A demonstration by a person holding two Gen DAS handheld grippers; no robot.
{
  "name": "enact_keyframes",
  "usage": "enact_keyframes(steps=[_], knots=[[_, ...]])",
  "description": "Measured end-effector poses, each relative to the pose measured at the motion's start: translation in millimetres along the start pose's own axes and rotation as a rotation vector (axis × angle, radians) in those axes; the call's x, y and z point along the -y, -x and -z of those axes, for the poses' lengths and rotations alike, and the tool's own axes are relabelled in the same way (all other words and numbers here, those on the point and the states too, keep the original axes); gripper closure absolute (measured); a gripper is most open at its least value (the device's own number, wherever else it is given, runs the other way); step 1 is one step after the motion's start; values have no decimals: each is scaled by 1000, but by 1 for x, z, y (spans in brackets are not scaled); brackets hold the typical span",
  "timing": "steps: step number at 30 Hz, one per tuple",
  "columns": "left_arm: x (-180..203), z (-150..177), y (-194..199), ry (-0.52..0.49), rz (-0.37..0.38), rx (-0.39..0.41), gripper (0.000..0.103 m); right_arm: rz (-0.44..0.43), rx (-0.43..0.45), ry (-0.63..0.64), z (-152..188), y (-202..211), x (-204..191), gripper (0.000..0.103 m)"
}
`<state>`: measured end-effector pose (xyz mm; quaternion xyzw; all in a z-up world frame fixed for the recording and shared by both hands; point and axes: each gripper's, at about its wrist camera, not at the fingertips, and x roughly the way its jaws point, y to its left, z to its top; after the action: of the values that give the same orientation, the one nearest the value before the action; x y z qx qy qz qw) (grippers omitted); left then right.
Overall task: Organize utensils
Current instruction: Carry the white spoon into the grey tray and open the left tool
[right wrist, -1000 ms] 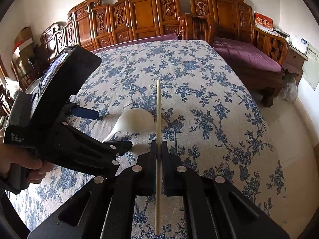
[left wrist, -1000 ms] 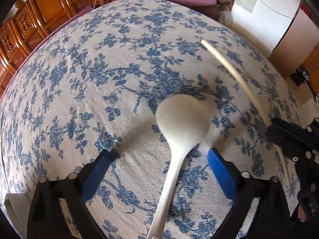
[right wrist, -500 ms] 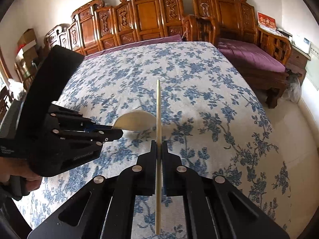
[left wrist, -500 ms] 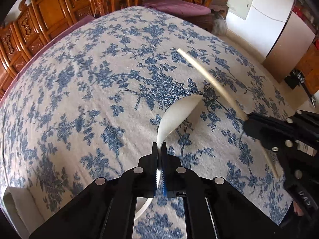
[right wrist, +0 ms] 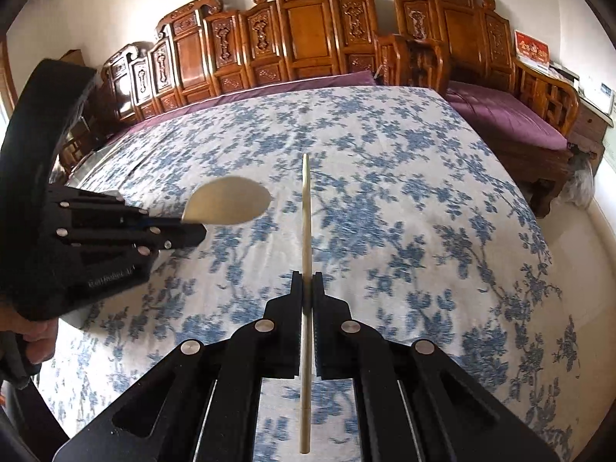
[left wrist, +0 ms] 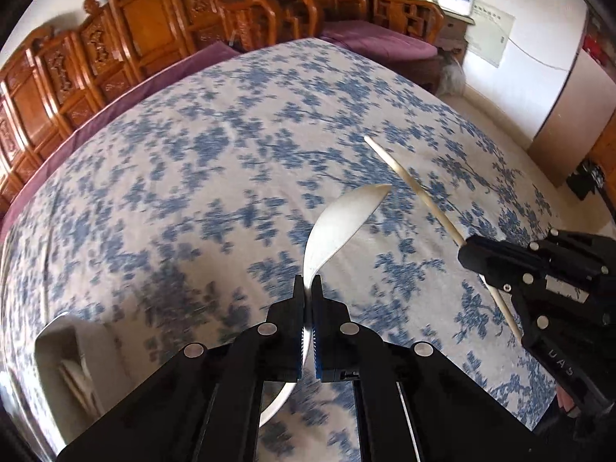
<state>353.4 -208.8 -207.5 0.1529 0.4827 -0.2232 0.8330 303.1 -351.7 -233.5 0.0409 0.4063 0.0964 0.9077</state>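
Utensils number two: one spoon [left wrist: 338,223], one chopstick [right wrist: 306,231].

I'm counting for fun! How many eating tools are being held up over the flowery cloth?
2. A white plastic spoon is pinched in the left claw, and a thin pale wooden chopstick in the right claw. Others may be hidden outside the views.
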Motion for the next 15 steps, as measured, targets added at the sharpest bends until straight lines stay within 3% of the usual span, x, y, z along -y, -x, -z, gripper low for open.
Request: enact_keyframes(steps=[15], knots=[[-66,36,66,78,-48,68,100,-39,6,140,2,8,-76,97]])
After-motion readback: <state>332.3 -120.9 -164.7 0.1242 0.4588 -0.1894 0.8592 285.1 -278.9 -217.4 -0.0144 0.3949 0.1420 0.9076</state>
